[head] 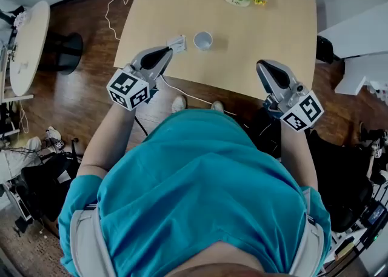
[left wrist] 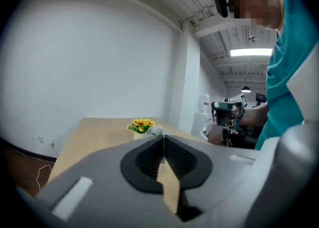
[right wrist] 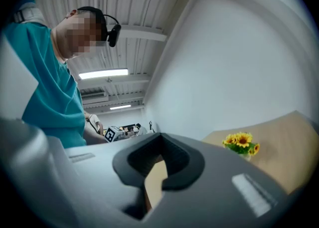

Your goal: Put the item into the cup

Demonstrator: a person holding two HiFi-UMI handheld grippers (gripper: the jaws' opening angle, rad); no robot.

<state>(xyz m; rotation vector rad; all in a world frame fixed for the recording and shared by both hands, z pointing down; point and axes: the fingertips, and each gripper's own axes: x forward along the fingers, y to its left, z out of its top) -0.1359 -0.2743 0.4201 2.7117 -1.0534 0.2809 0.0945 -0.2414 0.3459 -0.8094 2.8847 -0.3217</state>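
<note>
My left tool (head: pixel 164 54) and right tool (head: pixel 265 67) are both pressed together, empty; the item (head: pixel 176 43) lies just beside the cup (head: pixel 203 40).

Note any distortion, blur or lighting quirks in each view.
Head view: even light, wide-angle bowing of the light wooden table, faint shadow beside the small white cup. Left gripper view: fisheye, dark corners, the close grey left hand-held gripper soft. Right gripper view: same fisheye, bright ceiling strip light, yellow sunflowers sharp.

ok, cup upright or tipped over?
Upright. In the head view the white cup stands on the wooden table with its round open mouth facing up.
</note>
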